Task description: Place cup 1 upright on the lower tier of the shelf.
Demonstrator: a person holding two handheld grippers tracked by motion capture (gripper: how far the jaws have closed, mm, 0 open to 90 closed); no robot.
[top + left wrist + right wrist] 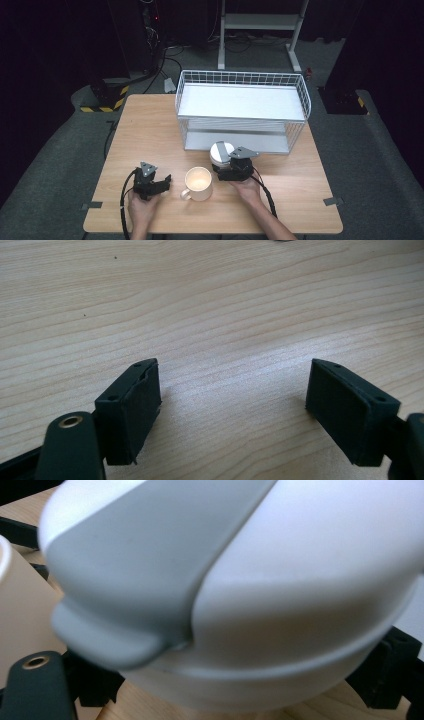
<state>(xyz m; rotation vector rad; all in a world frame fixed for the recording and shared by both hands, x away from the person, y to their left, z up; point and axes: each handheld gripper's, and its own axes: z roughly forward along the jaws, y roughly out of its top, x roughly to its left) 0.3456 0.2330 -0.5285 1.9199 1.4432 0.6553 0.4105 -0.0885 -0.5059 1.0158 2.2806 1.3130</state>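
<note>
My right gripper [223,160] holds a round white lid [220,151] with a grey strip and tab across its top. In the right gripper view the lid [280,580] sits close up between the two black jaws, which touch its sides low down. A cream mug [199,184] stands upright on the wooden table [145,130], just left of that gripper, and its side [20,605] appears at the left edge of the right gripper view. Left of the mug, my left gripper [163,183] rests low over the table, open [232,410], with bare wood between its jaws.
A white wire basket [242,79] with two shelf levels stands at the back of the table, just beyond the lid. Dark floor, cables and a metal stand's legs [295,50] lie behind the table. Bare wood stretches along the table's left and right sides.
</note>
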